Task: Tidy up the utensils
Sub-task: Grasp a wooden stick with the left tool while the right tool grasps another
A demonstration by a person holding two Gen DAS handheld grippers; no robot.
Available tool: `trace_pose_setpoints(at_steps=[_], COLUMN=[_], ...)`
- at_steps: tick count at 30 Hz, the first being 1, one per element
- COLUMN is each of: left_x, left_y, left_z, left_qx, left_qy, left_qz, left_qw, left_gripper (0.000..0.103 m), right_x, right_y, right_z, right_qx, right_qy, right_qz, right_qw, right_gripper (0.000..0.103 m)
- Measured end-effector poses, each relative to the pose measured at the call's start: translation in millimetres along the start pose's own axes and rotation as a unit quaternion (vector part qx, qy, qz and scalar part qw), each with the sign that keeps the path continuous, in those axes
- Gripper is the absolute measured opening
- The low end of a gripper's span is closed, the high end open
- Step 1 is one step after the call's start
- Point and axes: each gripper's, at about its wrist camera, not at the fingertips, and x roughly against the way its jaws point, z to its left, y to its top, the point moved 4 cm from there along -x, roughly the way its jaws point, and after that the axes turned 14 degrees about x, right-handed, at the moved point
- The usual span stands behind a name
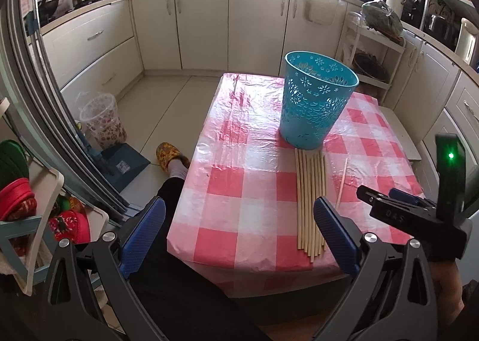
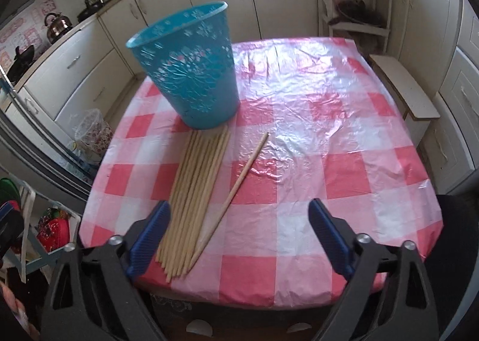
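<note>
A teal perforated basket (image 1: 315, 102) stands upright on the red-and-white checked table (image 1: 239, 191); it also shows in the right wrist view (image 2: 191, 74). A bundle of several wooden chopsticks (image 1: 310, 203) lies side by side in front of the basket, and shows in the right wrist view (image 2: 194, 200). One single chopstick (image 2: 236, 188) lies apart to their right, angled; it also shows in the left wrist view (image 1: 341, 182). My left gripper (image 1: 239, 230) is open and empty above the table's near left edge. My right gripper (image 2: 239, 230) is open and empty over the near ends of the chopsticks, and its body shows in the left wrist view (image 1: 413, 209).
Cream kitchen cabinets (image 1: 209, 26) surround the table. A floral bin (image 1: 103, 120) and a dustpan (image 1: 125, 164) stand on the floor to the left. A wooden bench (image 2: 404, 89) sits right of the table. My leg and slipper (image 1: 167, 155) are by the table's left side.
</note>
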Motion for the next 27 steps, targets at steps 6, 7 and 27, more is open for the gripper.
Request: trace_pose_setpoints(at_steps=[6,7,27], left_x=[-51.3,-61.3,-215.3], left_y=[9.9,11.3,10.7], left_z=[-11.7,-14.9,-83.8], left_qx=[-0.011,-0.012,-0.073], left_qy=[0.008,0.005,0.008], left_qz=[0.023,0.030,0.111], left_qw=[0.9996,0.9995,0.9911], left_gripper=[0.095,0.095,0.084], right_x=[-54.1,-61.4,-78.5], right_y=[19.6,22.6,34.8], right_z=[1.3,2.1,-30.6], right_qx=[0.003,0.005,0.087], right_qy=[-0.019,-0.022,0.068], right_qz=[0.013,0.016,-0.002], right_qw=[1.000,1.000,0.994], right_gripper=[0.057,0.054,0.014])
